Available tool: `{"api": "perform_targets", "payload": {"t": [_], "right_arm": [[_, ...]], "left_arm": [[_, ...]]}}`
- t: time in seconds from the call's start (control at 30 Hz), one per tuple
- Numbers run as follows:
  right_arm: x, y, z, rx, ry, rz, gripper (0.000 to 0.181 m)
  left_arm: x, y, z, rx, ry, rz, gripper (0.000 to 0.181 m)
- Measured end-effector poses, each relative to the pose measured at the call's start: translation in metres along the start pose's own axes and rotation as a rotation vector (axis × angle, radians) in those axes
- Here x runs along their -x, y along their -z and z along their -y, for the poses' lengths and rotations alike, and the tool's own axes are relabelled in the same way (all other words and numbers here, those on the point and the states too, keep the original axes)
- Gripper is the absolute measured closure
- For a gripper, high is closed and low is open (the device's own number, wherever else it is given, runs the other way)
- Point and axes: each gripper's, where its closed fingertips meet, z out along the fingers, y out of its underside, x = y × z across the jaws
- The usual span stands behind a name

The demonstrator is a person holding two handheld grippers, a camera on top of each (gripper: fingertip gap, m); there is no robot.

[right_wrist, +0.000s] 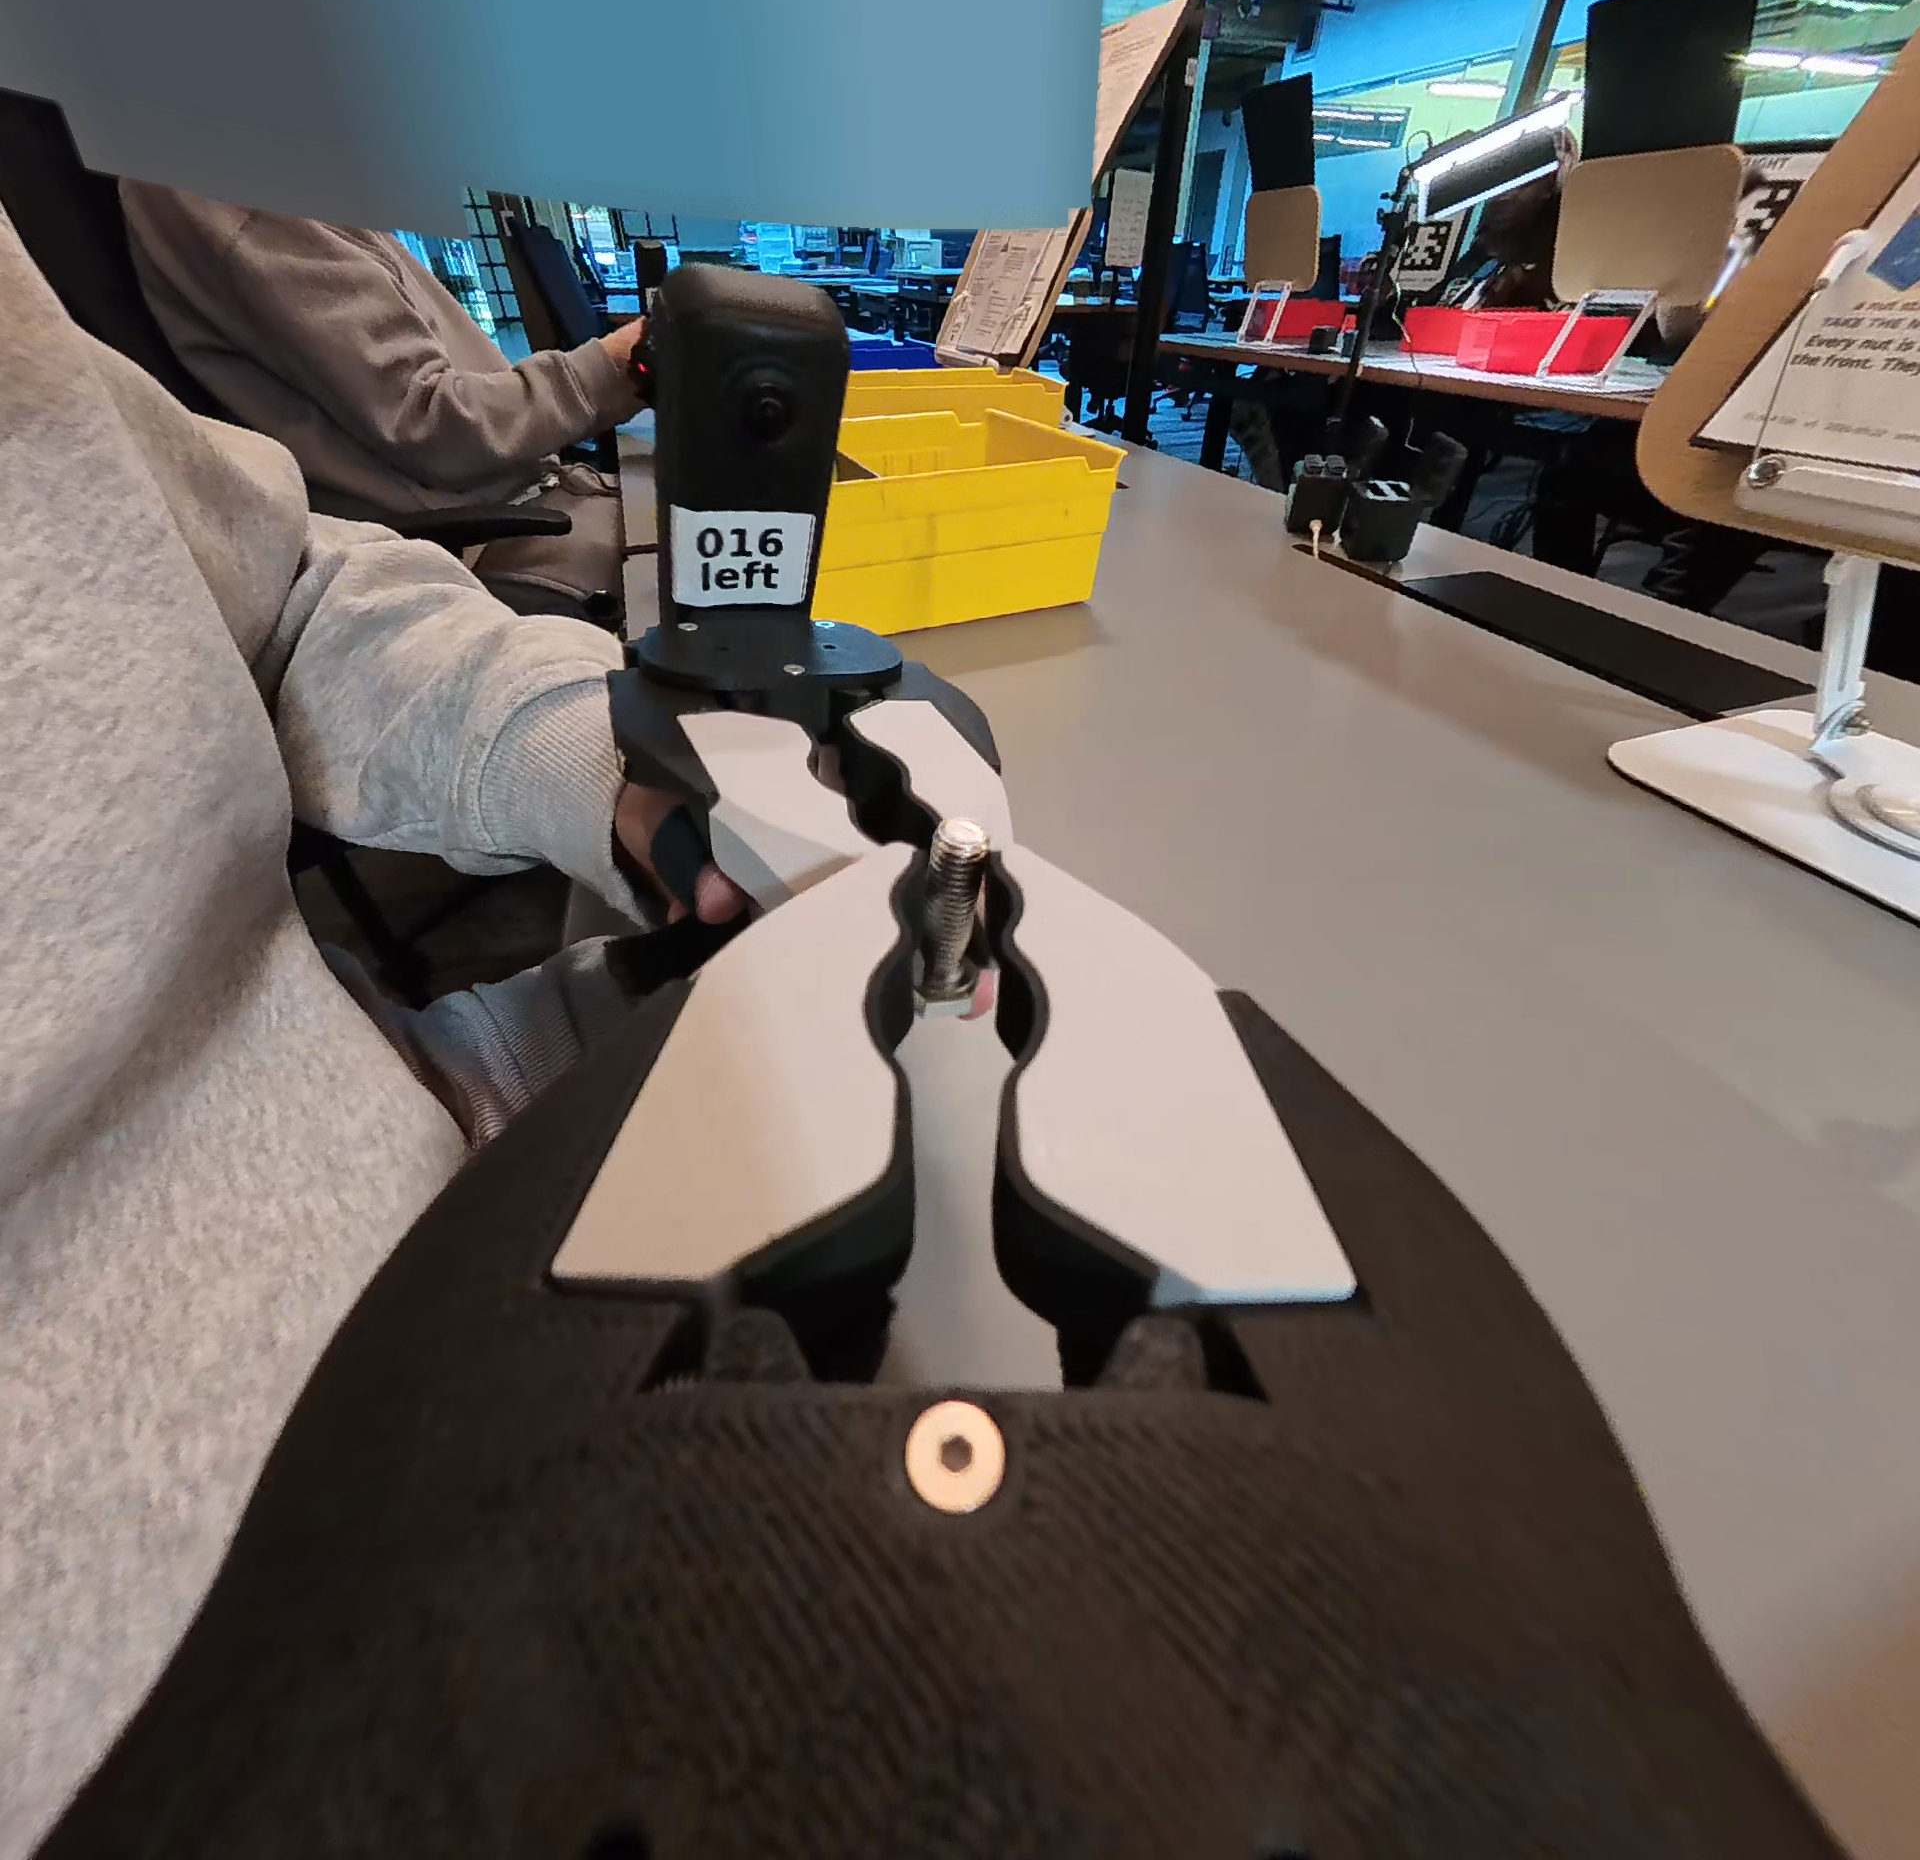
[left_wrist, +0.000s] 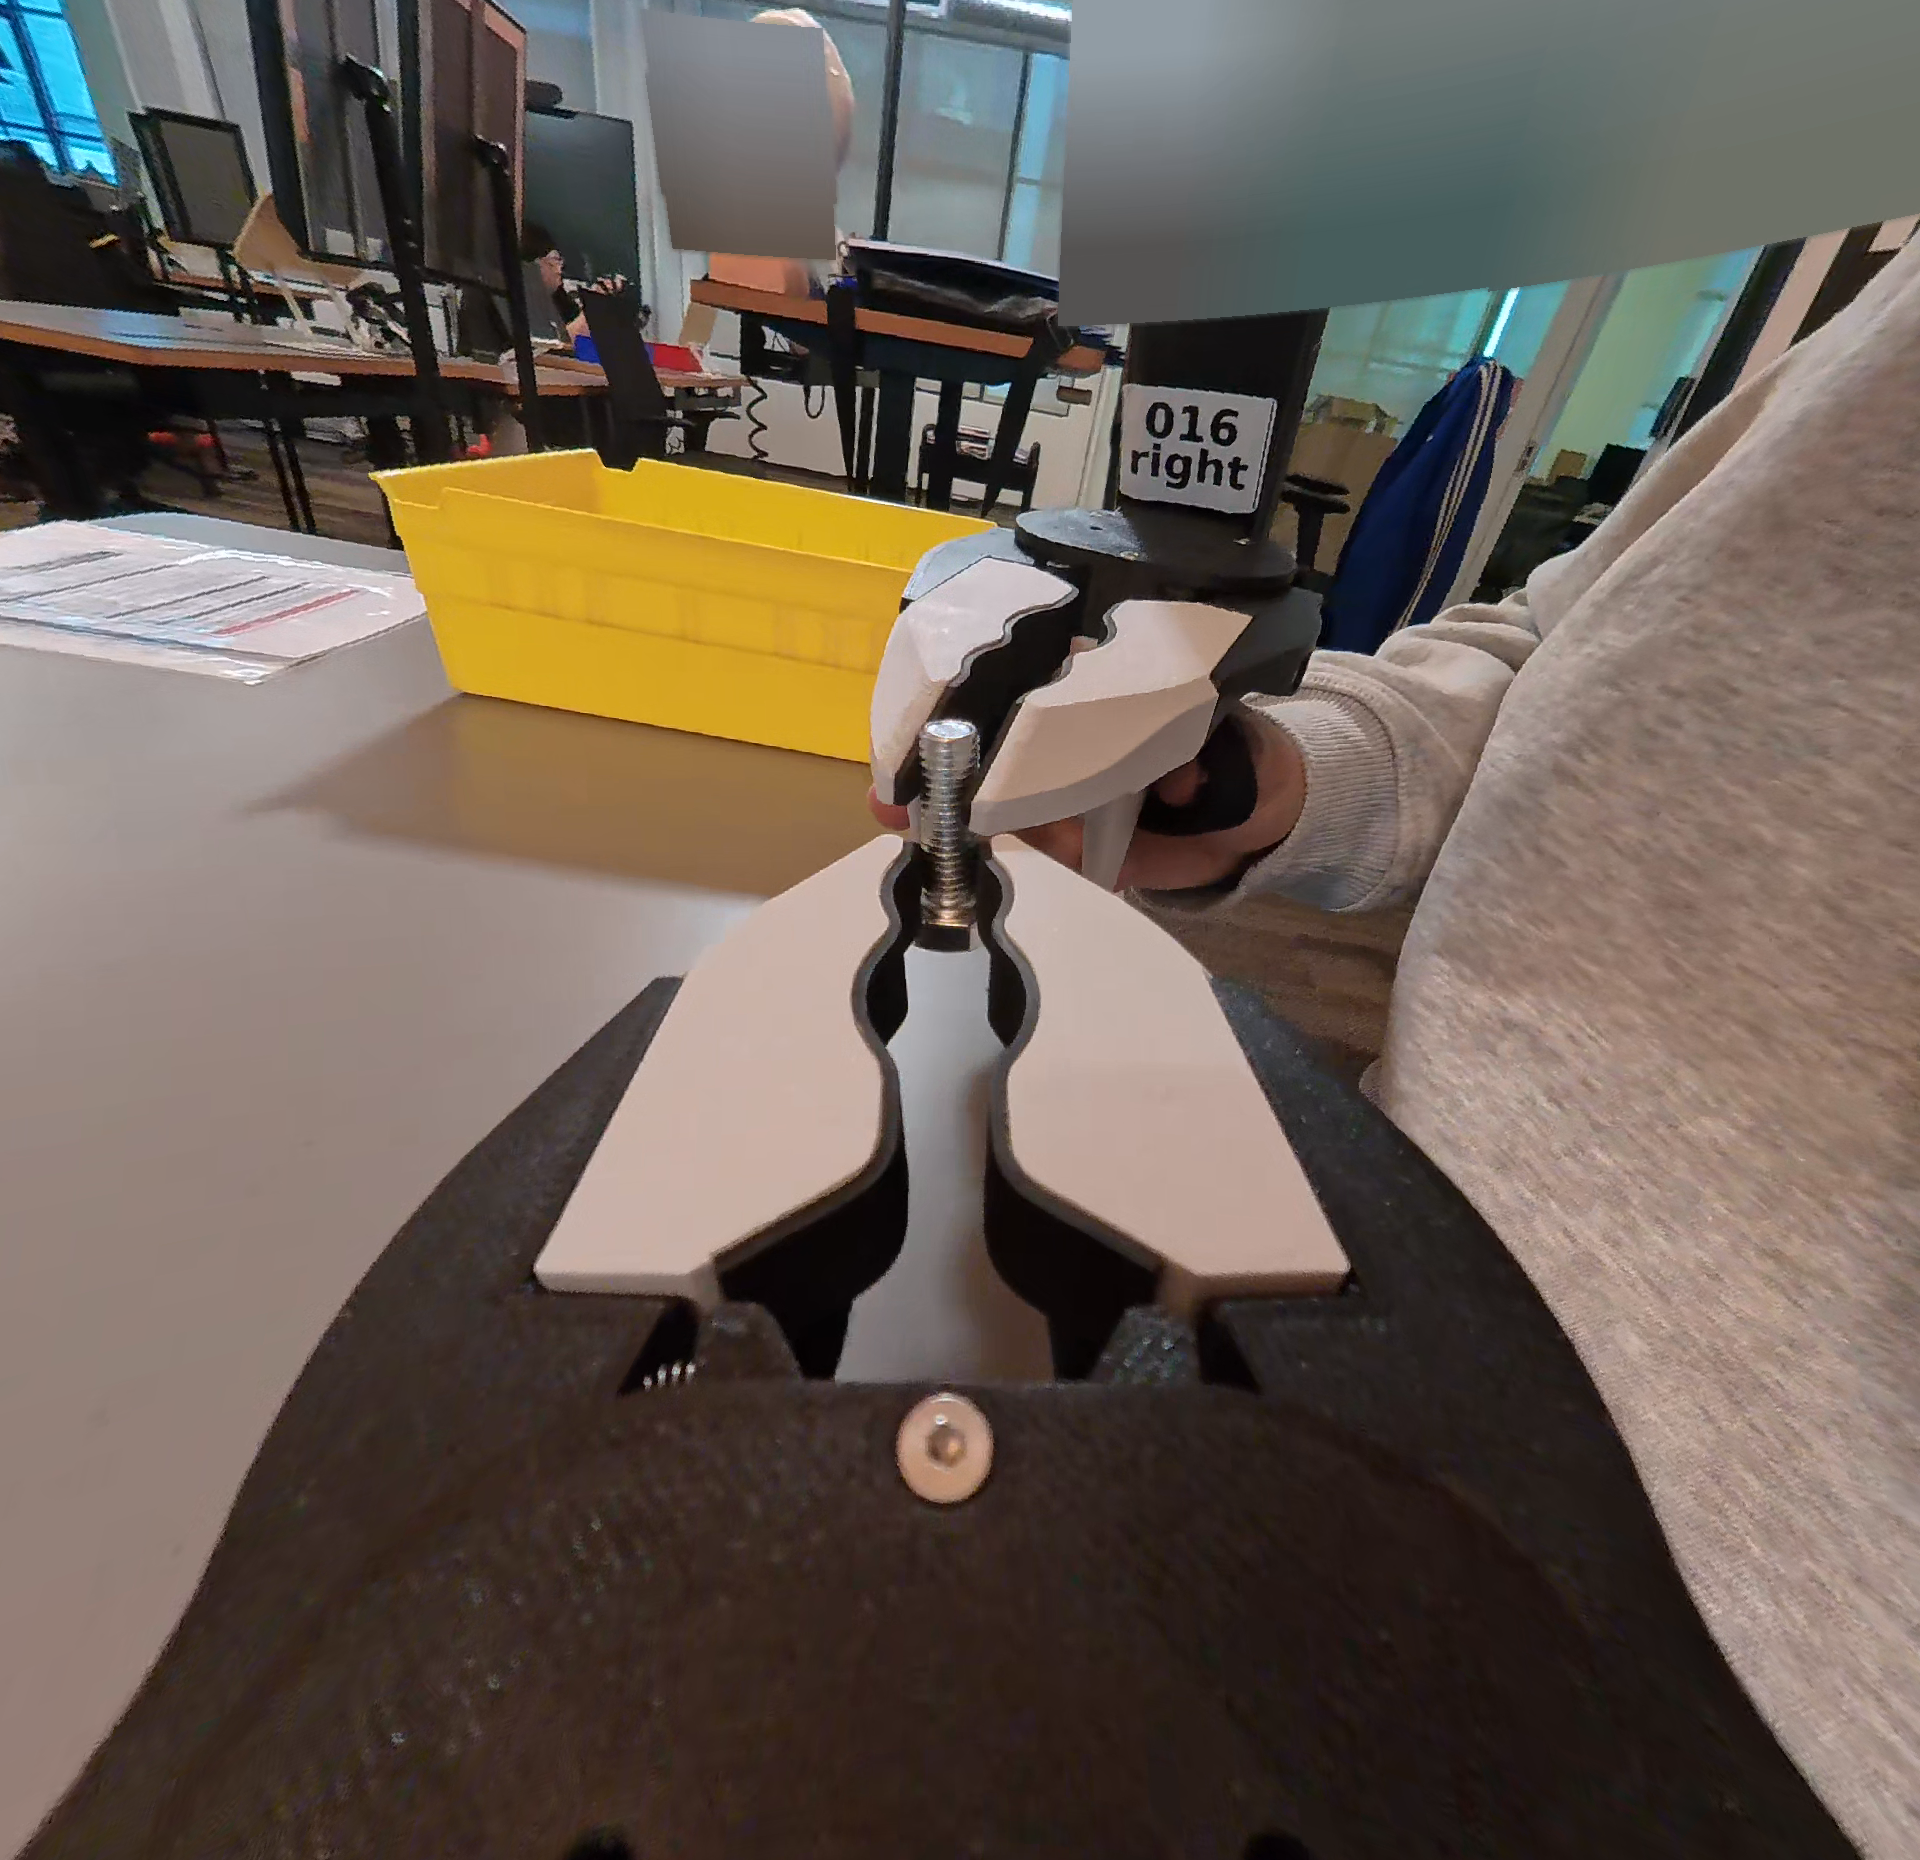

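Evidently the left gripper clamps the bolt low, near its head, keeping it upright. Opposite, the right gripper closes on the threaded shank. Beyond, a yellow bin sits on the counter.

Lettered items, wording withheld:
- White sticker, black print of two lines, on the black camera post of the right gripper.
- Second white sticker, same style, on the camera of the left gripper.
- We note a printed sheet in a clear sleeve at the table's far left edge.
- Clipboard page on a white stand at the table's right edge.
- Black-and-white square code marker, behind the table.
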Motion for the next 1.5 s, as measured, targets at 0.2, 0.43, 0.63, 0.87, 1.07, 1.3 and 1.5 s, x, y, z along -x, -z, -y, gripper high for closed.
{"api": "perform_targets", "payload": {"t": [0.2, 0.43, 0.63, 0.87, 1.07, 1.3, 1.5], "right_arm": [[-0.004, 0.005, 0.001, 0.003, 0.001, -0.008, 0.171], [-0.003, 0.007, 0.003, -0.016, -0.029, 0.013, 0.171], [0.001, 0.007, 0.005, -0.030, -0.034, 0.032, 0.171], [0.001, 0.008, 0.007, -0.046, -0.031, 0.021, 0.171], [-0.009, 0.007, 0.005, -0.016, -0.066, -0.062, 0.171], [-0.012, 0.005, 0.008, -0.013, -0.076, -0.133, 0.171], [-0.013, 0.004, 0.006, -0.012, -0.111, -0.150, 0.171]], "left_arm": [[-0.003, -0.003, -0.004, 0.037, -0.065, 0.011, 0.146], [0.001, -0.002, -0.004, 0.044, -0.062, 0.033, 0.138], [0.001, -0.002, -0.006, 0.062, -0.063, 0.033, 0.144], [-0.001, -0.002, -0.007, 0.063, -0.069, 0.025, 0.147], [0.007, -0.002, -0.007, 0.065, -0.047, 0.075, 0.151], [0.012, -0.003, -0.008, 0.077, -0.044, 0.111, 0.152], [0.015, 0.000, -0.004, 0.041, -0.043, 0.127, 0.157]]}}
